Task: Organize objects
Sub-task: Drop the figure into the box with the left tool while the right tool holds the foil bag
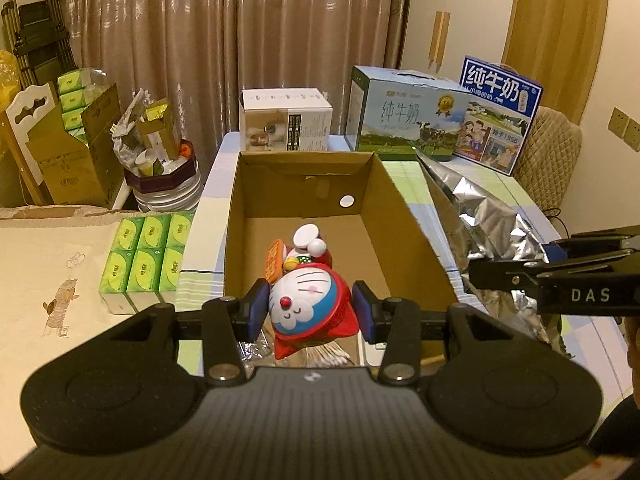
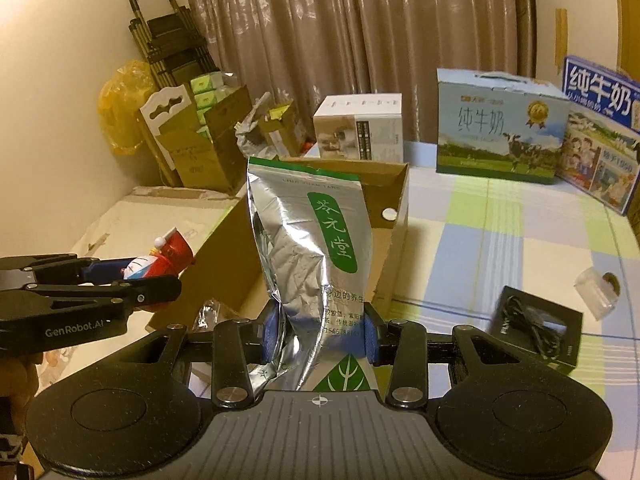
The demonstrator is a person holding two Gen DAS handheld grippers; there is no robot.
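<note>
Left gripper (image 1: 312,312) pinched the toy (image 1: 310,304), right gripper (image 2: 322,334) pinched the foil bag (image 2: 310,256) (both probably headed for the cardboard box (image 1: 404,216)).

Clutter around the checked tablecloth (image 2: 500,240)
Two milk cartons (image 1: 408,114) stand at its far edge; green tissue packs (image 1: 144,256) lie beside it.

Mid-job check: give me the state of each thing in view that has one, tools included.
Left tool: shut on the cat figurine.
Cat figurine: held, lifted at the cardboard box's near edge.
Right tool: shut on the foil pouch.
Foil pouch: held upright, crinkled.
Cardboard box: open-topped, flaps open.
Black tray: open, cable inside.
</note>
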